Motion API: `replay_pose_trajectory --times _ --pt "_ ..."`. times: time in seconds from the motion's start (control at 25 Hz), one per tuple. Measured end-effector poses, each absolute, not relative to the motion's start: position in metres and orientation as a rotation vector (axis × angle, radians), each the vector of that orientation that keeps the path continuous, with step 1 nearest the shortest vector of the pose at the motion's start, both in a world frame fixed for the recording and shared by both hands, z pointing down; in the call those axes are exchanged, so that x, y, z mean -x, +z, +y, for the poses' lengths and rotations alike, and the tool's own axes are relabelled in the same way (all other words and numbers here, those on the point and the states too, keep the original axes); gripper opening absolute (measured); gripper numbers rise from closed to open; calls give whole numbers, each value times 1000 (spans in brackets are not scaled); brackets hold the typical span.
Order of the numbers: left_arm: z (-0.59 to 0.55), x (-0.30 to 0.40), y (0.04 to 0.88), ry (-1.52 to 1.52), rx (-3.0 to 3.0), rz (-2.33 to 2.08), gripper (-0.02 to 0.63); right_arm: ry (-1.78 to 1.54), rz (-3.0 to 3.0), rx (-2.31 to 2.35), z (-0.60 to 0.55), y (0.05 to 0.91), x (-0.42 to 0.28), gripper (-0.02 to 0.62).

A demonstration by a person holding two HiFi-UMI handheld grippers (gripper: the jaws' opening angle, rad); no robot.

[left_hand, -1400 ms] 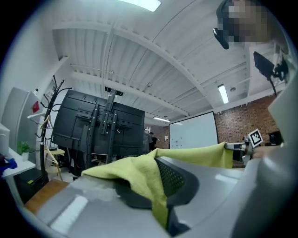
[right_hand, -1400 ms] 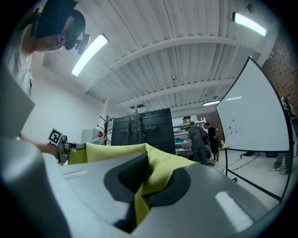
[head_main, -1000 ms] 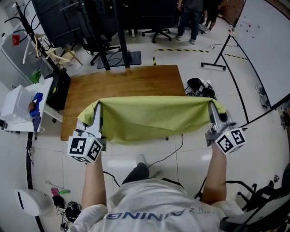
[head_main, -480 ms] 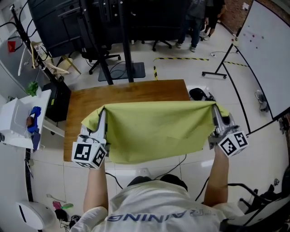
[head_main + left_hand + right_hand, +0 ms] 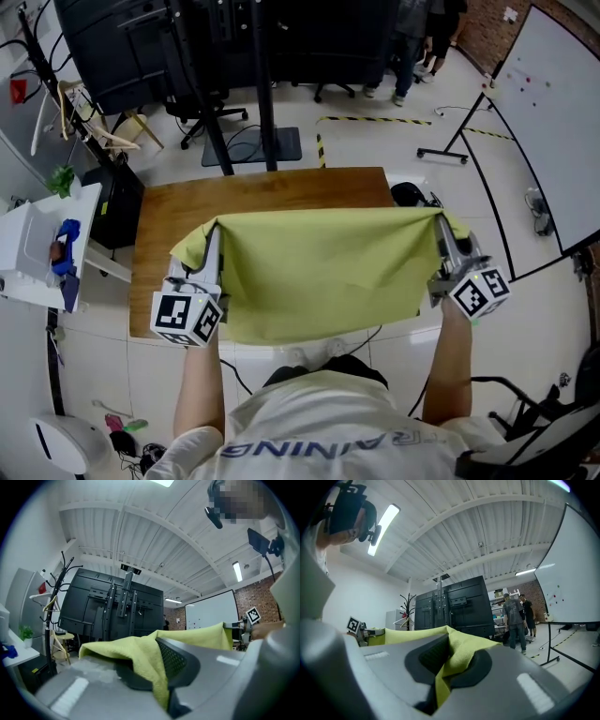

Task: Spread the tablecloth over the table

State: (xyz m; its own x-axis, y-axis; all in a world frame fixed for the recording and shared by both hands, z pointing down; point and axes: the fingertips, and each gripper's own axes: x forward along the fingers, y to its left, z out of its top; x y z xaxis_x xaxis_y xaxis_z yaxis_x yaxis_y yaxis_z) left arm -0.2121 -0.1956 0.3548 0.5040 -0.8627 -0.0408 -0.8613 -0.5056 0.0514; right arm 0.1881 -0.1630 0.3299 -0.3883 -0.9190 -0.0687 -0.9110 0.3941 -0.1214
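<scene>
Partly hidden: table [image 5: 262,192] near edge, behind tablecloth [image 5: 319,267] clamped in jaws.

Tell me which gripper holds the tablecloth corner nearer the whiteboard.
The right gripper: it is clamped on the corner of the yellow-green tablecloth on the whiteboard side. The left gripper grips the opposite corner, toward the white side table.

It looks like a robotics lab or workshop in an office-type building. Ahead of the jaws, past the wooden table [image 5: 253,187], stands a large black display on a floor stand [image 5: 112,606], with office chairs [image 5: 323,67] and two people [image 5: 516,618] beyond. Right of the jaws are a whiteboard [image 5: 553,112] and yellow-black tape [image 5: 375,120] on pale floor tiles. Left of them is a coat rack [image 5: 58,588]. There are strip lights [image 5: 383,527] overhead and a brick wall [image 5: 265,599].
</scene>
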Motion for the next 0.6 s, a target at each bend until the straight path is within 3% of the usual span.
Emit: replay_pose_trajectory --times 0.6 --pt "-248 183 342 -91 -2702 -1583 12 -200 2489 1564 -230 326 -219 12"
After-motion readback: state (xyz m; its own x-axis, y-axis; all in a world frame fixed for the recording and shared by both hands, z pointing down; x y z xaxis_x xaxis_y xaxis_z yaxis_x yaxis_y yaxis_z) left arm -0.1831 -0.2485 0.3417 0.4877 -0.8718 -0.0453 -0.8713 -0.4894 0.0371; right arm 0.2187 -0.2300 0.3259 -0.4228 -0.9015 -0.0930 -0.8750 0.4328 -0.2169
